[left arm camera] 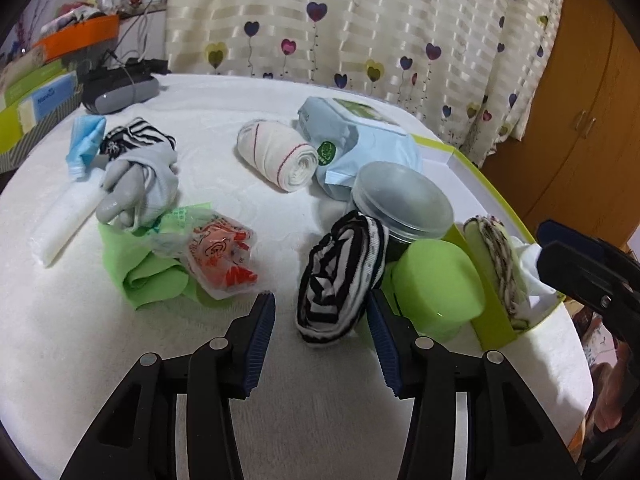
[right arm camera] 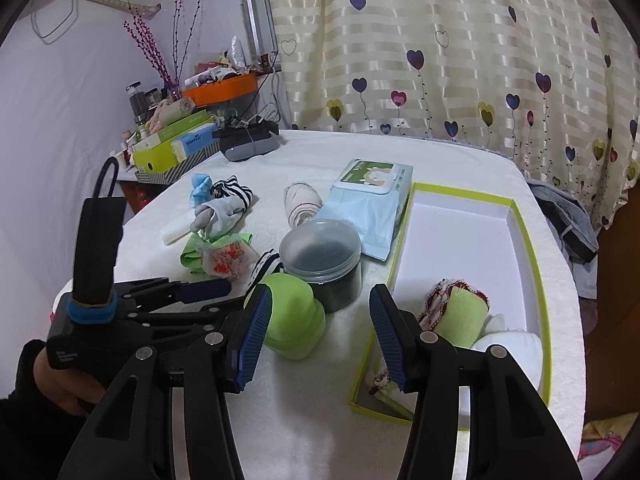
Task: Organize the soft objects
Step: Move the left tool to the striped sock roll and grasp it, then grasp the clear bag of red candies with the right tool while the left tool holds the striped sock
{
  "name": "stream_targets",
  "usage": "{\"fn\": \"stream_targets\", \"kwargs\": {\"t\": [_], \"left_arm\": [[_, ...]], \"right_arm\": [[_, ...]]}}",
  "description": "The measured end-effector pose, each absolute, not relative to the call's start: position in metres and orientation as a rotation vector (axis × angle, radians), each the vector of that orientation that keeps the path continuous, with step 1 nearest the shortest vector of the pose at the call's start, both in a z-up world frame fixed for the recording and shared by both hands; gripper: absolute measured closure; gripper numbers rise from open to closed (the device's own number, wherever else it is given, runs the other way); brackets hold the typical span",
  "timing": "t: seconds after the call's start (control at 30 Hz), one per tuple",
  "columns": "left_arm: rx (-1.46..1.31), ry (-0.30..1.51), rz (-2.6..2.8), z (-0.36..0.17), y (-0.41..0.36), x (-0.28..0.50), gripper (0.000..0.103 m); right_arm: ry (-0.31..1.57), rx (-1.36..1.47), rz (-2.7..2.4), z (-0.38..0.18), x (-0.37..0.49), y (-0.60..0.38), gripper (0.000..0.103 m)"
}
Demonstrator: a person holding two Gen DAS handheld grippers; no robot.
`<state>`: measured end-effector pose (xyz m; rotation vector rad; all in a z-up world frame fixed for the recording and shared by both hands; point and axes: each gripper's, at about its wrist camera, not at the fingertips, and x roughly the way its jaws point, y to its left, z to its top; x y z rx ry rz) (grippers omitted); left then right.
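**While both grippers hang open: soft-item count**

While left gripper (left arm camera: 322, 316) stands wide w/ 1 black-white striped sock roll (left arm camera: 340, 276) just ahead between its fingers, untouched, right gripper (right arm camera: 320, 312) is wide, empty, near worktop (right arm camera: 312, 420) front edge. 1 green-rimmed box (right arm camera: 532, 260) at right edge holds approx. 3 rolled cloths (right arm camera: 460, 312). Mid-worktop: 1 white roll (left arm camera: 276, 156), 1 wipes pack (left arm camera: 360, 140), 1 lidded jar (left arm camera: 404, 200), 1 green cap (left arm camera: 436, 280).

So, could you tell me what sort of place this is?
Probably a room in a home: a heart-patterned curtain, a wooden wardrobe, and a white-covered table with socks and a wet-wipes pack.
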<state>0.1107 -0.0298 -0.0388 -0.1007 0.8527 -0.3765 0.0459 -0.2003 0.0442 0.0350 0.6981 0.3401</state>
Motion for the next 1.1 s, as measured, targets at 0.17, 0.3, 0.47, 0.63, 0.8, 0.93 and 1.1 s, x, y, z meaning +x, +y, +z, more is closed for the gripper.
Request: {"fn": "stream_targets", "kwargs": {"t": [0.17, 0.3, 0.47, 0.63, 0.8, 0.93, 1.1], "left_arm": [[-0.107, 0.859, -0.384, -0.043, -0.032, 0.113, 0.09], [-0.1, 0.835, -0.375, -0.04, -0.033, 0.111, 0.096], [-0.107, 0.804, -0.357, -0.03, -0.027, 0.101, 0.097], [-0.121, 0.761, -0.329, -0.015, -0.016, 0.087, 0.097], [-0.14, 0.722, -0.307, -0.003, 0.0, 0.072, 0.097], [-0.169, 0.707, -0.283, 0.0, 0.015, 0.064, 0.097], [-0.207, 0.695, -0.247, 0.001, 0.04, 0.055, 0.097]], "right_arm": [[0.706, 0.046, 0.344, 0.042, 0.048, -0.202, 0.051], [0.704, 0.057, 0.347, 0.041, 0.049, -0.202, 0.051], [0.695, 0.047, 0.36, 0.044, 0.047, -0.198, 0.051], [0.686, 0.036, 0.369, 0.048, 0.042, -0.191, 0.051], [0.687, 0.019, 0.387, 0.051, 0.037, -0.179, 0.051], [0.686, -0.009, 0.407, 0.053, 0.038, -0.165, 0.051], [0.7, -0.039, 0.435, 0.051, 0.043, -0.144, 0.051]]}}
